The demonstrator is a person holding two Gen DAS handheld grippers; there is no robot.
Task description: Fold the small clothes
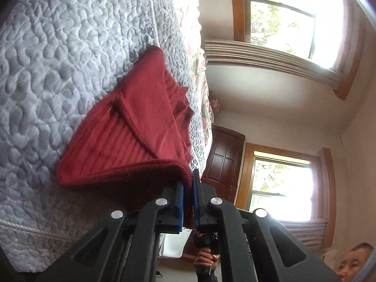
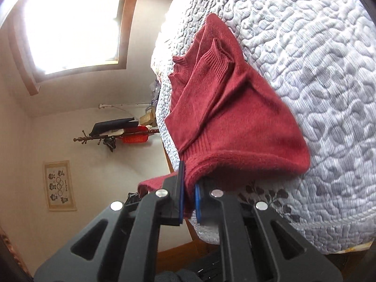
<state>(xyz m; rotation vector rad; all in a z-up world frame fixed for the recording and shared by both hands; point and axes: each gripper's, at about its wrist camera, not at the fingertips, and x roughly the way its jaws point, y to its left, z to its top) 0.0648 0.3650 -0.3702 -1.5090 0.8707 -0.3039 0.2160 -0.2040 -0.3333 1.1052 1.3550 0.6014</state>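
Left gripper (image 1: 188,193) and right gripper (image 2: 189,195) jaws clamping red sweater (image 2: 235,117) folded edge, quilt (image 2: 317,58) around

- A red knitted sweater (image 1: 131,129) is being held at its thick folded edge by the left gripper (image 1: 188,202) — the knit is being pinched between the blue pads (image 1: 180,202).
- The rest of the garment is being supported by a grey-white quilted bedspread (image 1: 58,70), with a ribbed cuff lying on top.
- Behind the gripper, a handle is being gripped by a hand (image 1: 206,259).
- Daylight is being let in through two wood-framed windows (image 1: 282,183); a dark wooden door (image 1: 223,162) is being shown beside them.
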